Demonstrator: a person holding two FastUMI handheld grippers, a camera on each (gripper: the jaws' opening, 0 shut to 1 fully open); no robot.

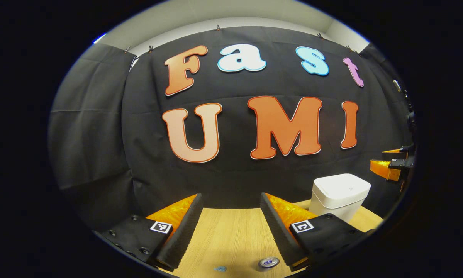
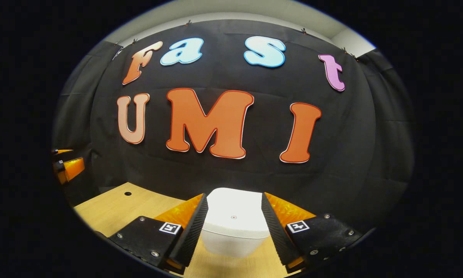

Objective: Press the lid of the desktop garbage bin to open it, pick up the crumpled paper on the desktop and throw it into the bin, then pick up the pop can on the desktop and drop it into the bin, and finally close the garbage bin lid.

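Note:
The white desktop bin point(image 2: 234, 227) stands on the wooden table with its lid down, seen straight ahead between the open fingers of my right gripper point(image 2: 234, 196), which hovers just before and above it. In the left gripper view the bin point(image 1: 340, 194) is off to the right. My left gripper point(image 1: 231, 197) is open over bare table with nothing between its fingers. The pop can point(image 1: 268, 263) shows its silver top at the bottom edge, by the inner side of the right-hand finger. A small bluish crumpled bit point(image 1: 219, 268) lies left of the can.
The wooden table point(image 1: 231, 235) runs back to the black cloth wall. A small round hole point(image 2: 128, 193) sits in the tabletop at the left. The right gripper point(image 1: 393, 164) shows at the far right, the left gripper point(image 2: 67, 166) at the far left.

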